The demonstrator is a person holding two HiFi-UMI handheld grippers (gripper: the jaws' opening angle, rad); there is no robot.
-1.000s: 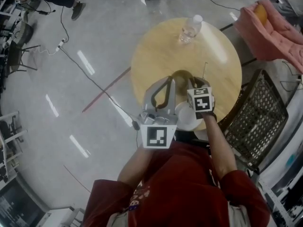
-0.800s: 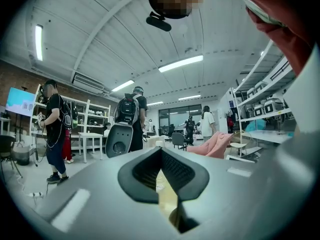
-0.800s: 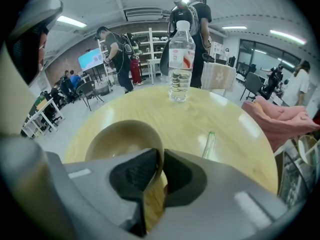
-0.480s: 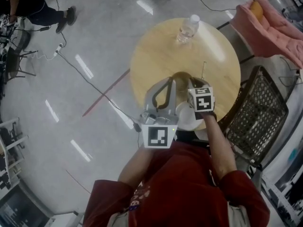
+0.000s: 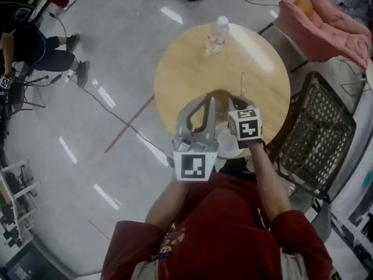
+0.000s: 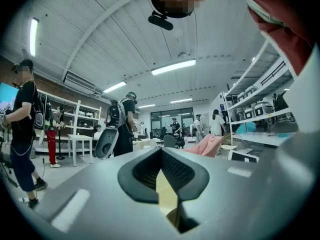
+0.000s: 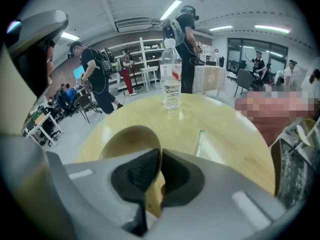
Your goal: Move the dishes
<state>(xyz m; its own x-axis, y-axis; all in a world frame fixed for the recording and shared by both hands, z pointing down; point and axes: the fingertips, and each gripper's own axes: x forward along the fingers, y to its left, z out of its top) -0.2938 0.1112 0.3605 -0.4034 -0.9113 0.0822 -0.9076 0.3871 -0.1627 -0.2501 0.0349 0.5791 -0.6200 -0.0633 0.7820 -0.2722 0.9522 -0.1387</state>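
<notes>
at the near edge of the table (image 5: 186,63), the right gripper (image 7: 160,179), jaws just closing, pinches the wooden bowl (image 7: 127,141) rim ahead; the left gripper (image 6: 161,176) stays out, clenched empty.

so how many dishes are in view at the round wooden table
2. A tan round bowl, its rim pinched by the right gripper. A white round plate at the round wooden table's near edge, partly hidden under that gripper. More could be hidden beneath.
</notes>
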